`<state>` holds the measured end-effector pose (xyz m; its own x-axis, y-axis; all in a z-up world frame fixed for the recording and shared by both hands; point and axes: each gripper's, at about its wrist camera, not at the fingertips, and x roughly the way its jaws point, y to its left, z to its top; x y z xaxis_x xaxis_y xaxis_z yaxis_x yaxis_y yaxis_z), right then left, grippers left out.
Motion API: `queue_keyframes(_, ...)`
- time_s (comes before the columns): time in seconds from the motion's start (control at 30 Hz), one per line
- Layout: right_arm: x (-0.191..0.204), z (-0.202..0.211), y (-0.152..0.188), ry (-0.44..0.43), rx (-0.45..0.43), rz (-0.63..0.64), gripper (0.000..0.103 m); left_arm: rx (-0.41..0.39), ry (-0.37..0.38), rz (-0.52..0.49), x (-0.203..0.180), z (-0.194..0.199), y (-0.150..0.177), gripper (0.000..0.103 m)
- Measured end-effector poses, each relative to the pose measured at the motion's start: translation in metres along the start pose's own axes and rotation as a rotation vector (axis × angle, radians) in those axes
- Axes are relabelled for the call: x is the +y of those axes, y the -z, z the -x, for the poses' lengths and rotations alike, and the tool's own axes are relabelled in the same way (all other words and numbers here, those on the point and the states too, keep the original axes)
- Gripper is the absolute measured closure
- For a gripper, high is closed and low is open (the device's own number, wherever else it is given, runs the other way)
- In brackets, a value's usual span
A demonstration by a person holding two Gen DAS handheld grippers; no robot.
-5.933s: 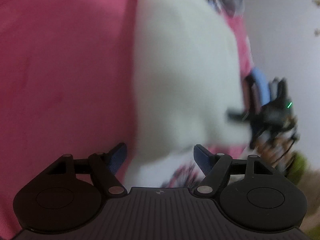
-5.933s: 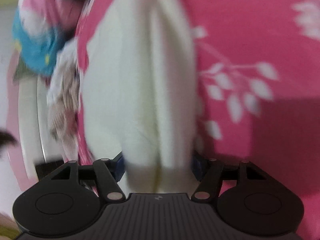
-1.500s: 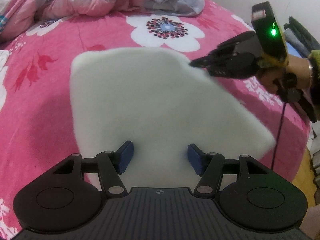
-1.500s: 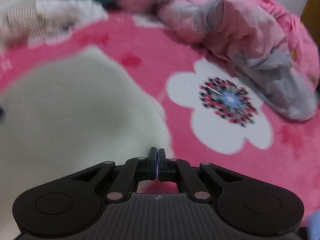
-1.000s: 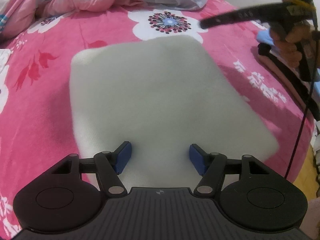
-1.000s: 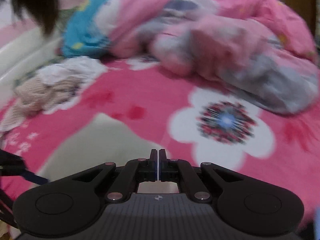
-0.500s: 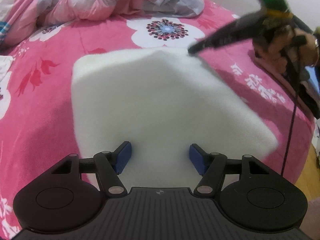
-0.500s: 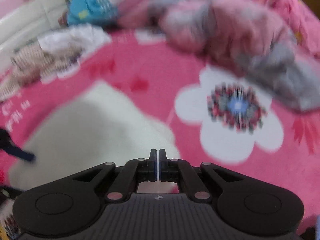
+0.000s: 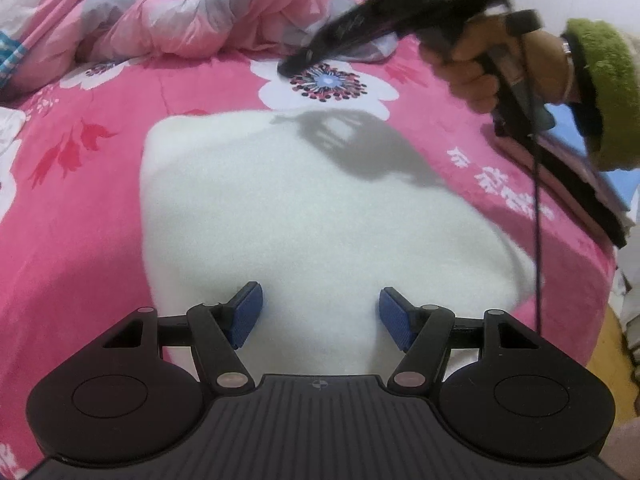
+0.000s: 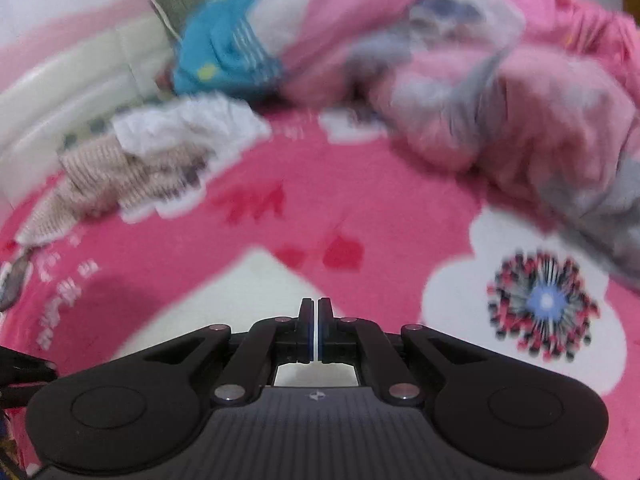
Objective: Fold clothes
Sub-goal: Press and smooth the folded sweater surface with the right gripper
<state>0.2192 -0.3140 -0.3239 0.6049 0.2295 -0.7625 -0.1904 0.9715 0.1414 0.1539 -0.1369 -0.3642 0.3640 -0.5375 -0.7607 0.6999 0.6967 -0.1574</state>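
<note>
A folded white fleece garment (image 9: 312, 208) lies flat on the pink flowered bedspread (image 9: 72, 208). My left gripper (image 9: 320, 314) hovers over its near edge, blue pads wide apart, nothing between them. My right gripper (image 9: 288, 66), held by a hand with a green cuff (image 9: 600, 92), hangs above the garment's far edge, over the white flower print, and casts a shadow on the fleece. In the right wrist view the right gripper (image 10: 316, 328) is shut, empty, with a corner of the white garment (image 10: 248, 304) below it.
A crumpled pink and grey quilt (image 9: 208, 12) fills the bed's far side. A beige knit and white cloth pile (image 10: 132, 160) and a blue garment (image 10: 228, 60) lie near the headboard. The bed's right edge (image 9: 600, 300) drops to a wooden floor.
The right gripper has lifted from the garment's far right corner and moved away over the flower print. The left gripper and the garment have stayed nearly still.
</note>
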Motion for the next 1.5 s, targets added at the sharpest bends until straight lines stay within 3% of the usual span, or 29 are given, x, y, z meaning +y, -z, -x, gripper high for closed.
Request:
queue_keyframes(0.07,-0.010,-0.032,0.023,0.070,0.141,0.023,0.103,-0.010,0.012,0.009,0.001,0.001,0.001,0.038)
queue_keyframes(0.17,-0.007,-0.036,0.017,0.092,0.164,0.003,0.103,-0.013,0.021,0.015,0.002,0.002,0.001,0.038)
queue_keyframes(0.27,0.028,-0.031,-0.004,0.171,0.144,0.141,0.103,-0.018,0.033,0.029,0.005,0.003,0.002,0.038)
queue_keyframes(0.37,0.060,-0.026,-0.024,0.083,0.051,0.209,0.103,-0.025,0.041,0.033,0.006,0.005,0.004,0.038)
queue_keyframes(0.47,0.080,-0.041,-0.039,-0.057,0.000,0.213,0.103,-0.030,0.046,0.037,0.007,0.004,0.005,0.038)
queue_keyframes(0.53,0.085,-0.069,-0.038,-0.098,0.046,0.208,0.103,-0.033,0.050,0.040,0.008,0.004,0.005,0.038)
queue_keyframes(0.6,0.083,-0.103,-0.022,-0.070,0.140,0.218,0.103,-0.038,0.054,0.043,0.010,0.004,0.005,0.038)
queue_keyframes(0.63,0.081,-0.108,-0.016,-0.078,0.126,0.220,0.103,-0.039,0.054,0.044,0.011,0.003,0.005,0.038)
queue_keyframes(0.8,0.094,-0.091,-0.021,-0.007,0.137,0.258,0.103,-0.041,0.067,0.057,0.011,0.004,0.006,0.038)
queue_keyframes(0.97,0.078,-0.019,-0.024,0.091,0.063,0.192,0.103,-0.036,0.084,0.069,0.015,0.003,0.004,0.038)
queue_keyframes(1.03,0.057,-0.007,-0.015,0.159,0.097,0.120,0.103,-0.036,0.090,0.066,0.016,0.003,0.005,0.038)
queue_keyframes(1.13,0.021,-0.024,0.016,0.257,0.241,0.027,0.103,-0.036,0.098,0.052,0.016,0.002,0.006,0.038)
queue_keyframes(1.2,0.007,-0.032,0.035,0.242,0.218,0.012,0.103,-0.029,0.101,0.037,0.015,0.001,0.004,0.038)
queue_keyframes(1.3,0.016,-0.024,0.024,0.279,0.223,0.013,0.103,-0.013,0.110,0.025,0.016,-0.001,0.003,0.037)
queue_keyframes(1.5,0.035,0.038,0.025,0.302,0.123,-0.040,0.103,-0.002,0.135,0.014,0.019,0.001,0.005,0.037)
